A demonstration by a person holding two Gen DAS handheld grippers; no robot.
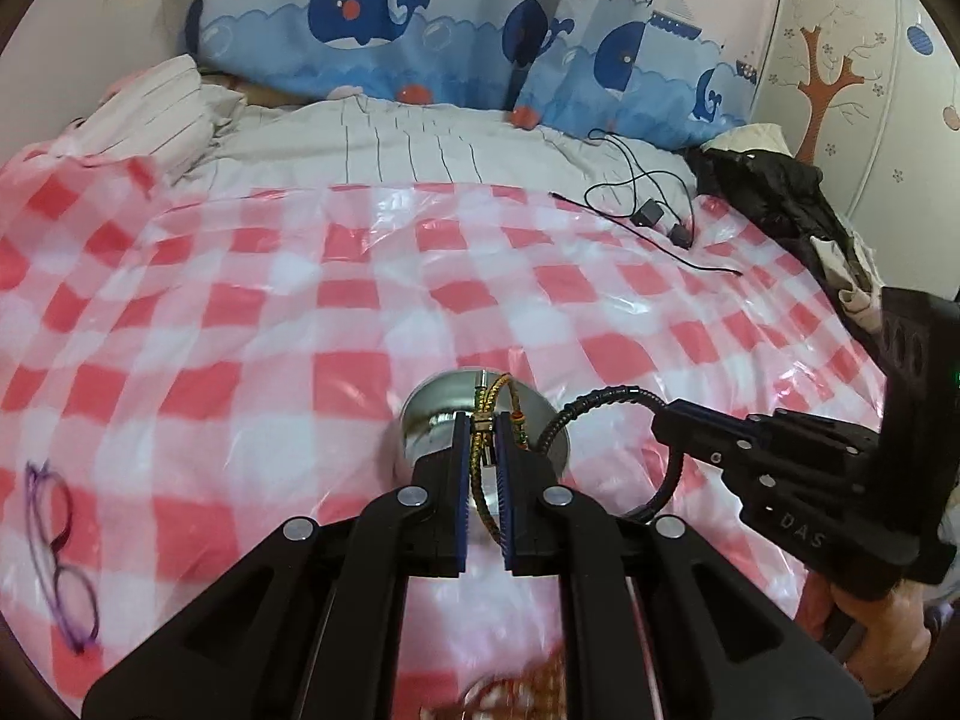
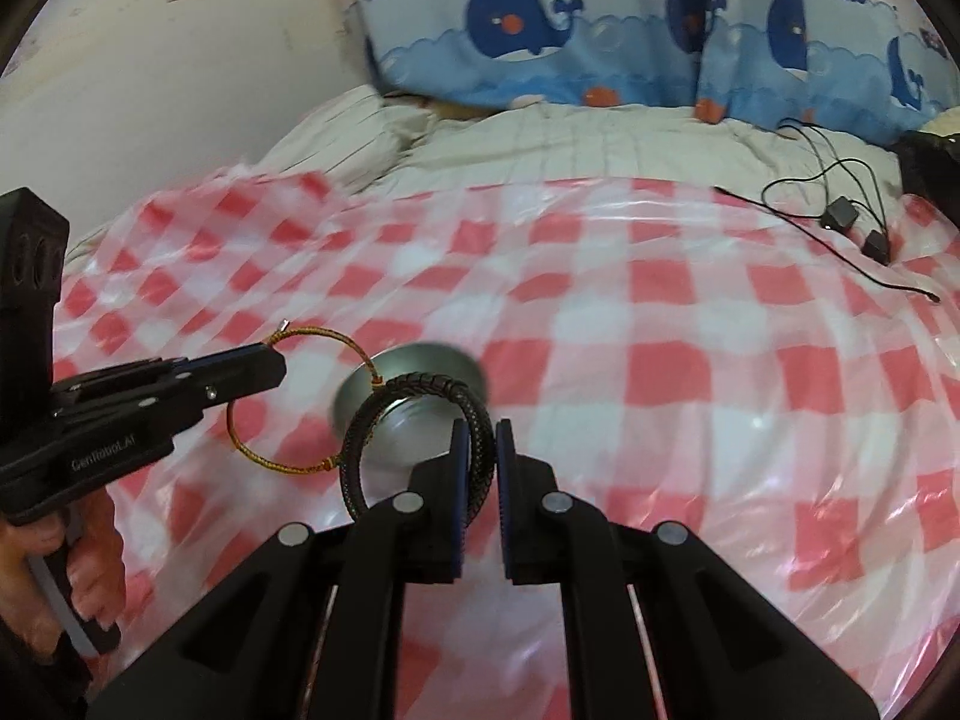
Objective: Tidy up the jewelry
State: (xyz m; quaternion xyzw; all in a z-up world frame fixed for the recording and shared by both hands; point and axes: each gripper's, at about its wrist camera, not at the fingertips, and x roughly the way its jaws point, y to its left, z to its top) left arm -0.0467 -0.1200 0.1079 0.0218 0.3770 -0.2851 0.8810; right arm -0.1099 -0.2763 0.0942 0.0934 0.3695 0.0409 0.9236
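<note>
A: Gold bangle point(image 2: 300, 396) — where is it sitting?
B: It is hanging in the left gripper point(image 1: 480, 450), whose jaws are pinching its rim; the loop is dangling clear of the checked sheet point(image 1: 252, 312), just left of the steel dish point(image 2: 414, 384) in the right view.
A: And the black bracelet point(image 2: 420, 420)?
B: The right gripper point(image 2: 480, 456) is clamping it between its blue pads point(image 2: 459, 480) (the braid is standing upright, looping over the dish). In the left view it is curving out from the right gripper's tip beside the dish point(image 1: 432, 402).
A: Anything else lying around?
B: Purple glasses point(image 1: 60, 540) are resting on the sheet at far left, well apart from the dish. A black cable point(image 1: 648, 204) is trailing near the whale pillows point(image 1: 372, 18).
</note>
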